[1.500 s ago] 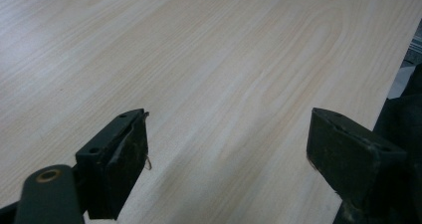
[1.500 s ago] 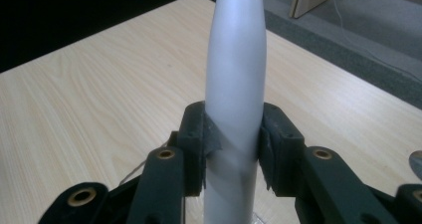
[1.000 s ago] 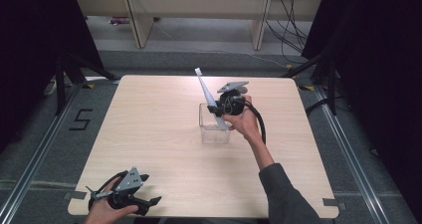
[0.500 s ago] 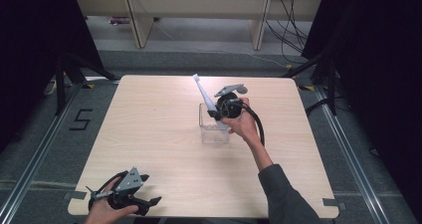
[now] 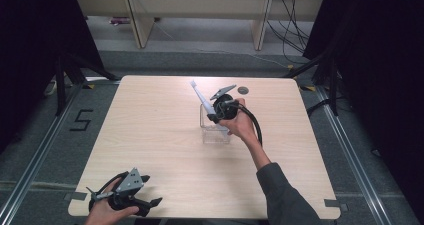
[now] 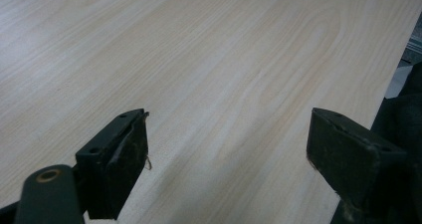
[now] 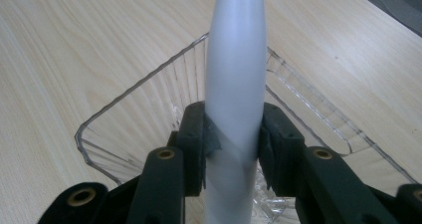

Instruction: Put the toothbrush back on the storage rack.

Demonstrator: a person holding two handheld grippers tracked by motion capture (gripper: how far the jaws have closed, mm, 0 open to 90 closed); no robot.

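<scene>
Toothbrush handle (image 7: 234, 99), white and tapered, sits clamped in the right gripper (image 7: 233, 144) over the clear plastic container (image 7: 144, 109) near the table's (image 5: 150, 135) far edge, seemingly for lowering in. The left gripper (image 6: 229, 164) rests at the near left corner, jaws apart.

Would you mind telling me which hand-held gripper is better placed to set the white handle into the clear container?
Right: the right hand-held gripper already clamps the white handle above the clear container.

The white handle's (image 7: 234, 84) tip is cut off by the top edge.
</scene>
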